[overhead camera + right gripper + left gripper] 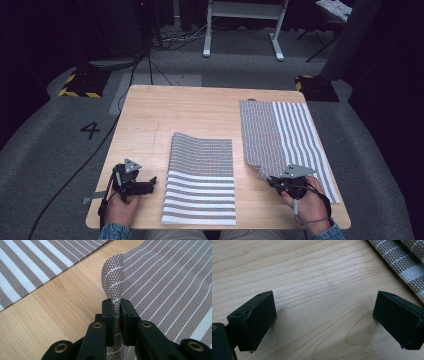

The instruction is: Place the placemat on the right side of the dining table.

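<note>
Two striped woven placemats lie on the wooden table (200, 107). The right placemat (290, 135) has its left half folded over, showing its finer-patterned underside. My right gripper (274, 181) is shut on that mat's near left corner (113, 272), which curls up between the jaws in the right gripper view, where the gripper (117, 302) pinches the fabric. The middle placemat (200, 180) lies with its far half folded toward me. My left gripper (151, 182) rests on the table left of it, open, with bare wood between its jaws (324, 315).
The edge of the middle placemat (404, 262) lies at the upper right in the left gripper view. Bare wood spans the table's far left part. Beyond the table are a grey floor with cables (150, 55) and a white stand (240, 25).
</note>
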`<act>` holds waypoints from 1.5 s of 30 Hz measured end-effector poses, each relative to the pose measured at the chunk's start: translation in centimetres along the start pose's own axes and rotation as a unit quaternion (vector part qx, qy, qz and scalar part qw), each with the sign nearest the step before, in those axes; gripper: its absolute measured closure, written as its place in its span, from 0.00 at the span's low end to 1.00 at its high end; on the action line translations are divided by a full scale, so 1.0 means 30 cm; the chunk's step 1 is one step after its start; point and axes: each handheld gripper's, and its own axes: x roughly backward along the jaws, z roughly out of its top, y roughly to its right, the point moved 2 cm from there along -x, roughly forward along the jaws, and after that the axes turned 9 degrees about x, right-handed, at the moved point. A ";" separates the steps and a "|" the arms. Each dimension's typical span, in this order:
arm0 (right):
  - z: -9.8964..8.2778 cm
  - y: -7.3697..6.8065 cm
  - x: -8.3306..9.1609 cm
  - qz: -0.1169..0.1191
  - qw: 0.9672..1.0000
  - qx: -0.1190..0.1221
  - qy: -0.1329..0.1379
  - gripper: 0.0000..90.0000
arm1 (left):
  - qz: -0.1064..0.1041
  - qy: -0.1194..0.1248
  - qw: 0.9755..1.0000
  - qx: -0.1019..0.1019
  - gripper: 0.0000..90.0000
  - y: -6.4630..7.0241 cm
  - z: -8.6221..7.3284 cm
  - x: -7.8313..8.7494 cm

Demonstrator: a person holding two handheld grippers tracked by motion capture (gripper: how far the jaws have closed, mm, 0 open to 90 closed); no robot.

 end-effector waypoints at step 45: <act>-0.010 -0.019 0.054 0.035 0.997 -0.044 0.046 0.82 | -0.001 -0.001 1.000 0.000 0.05 0.000 0.000 0.000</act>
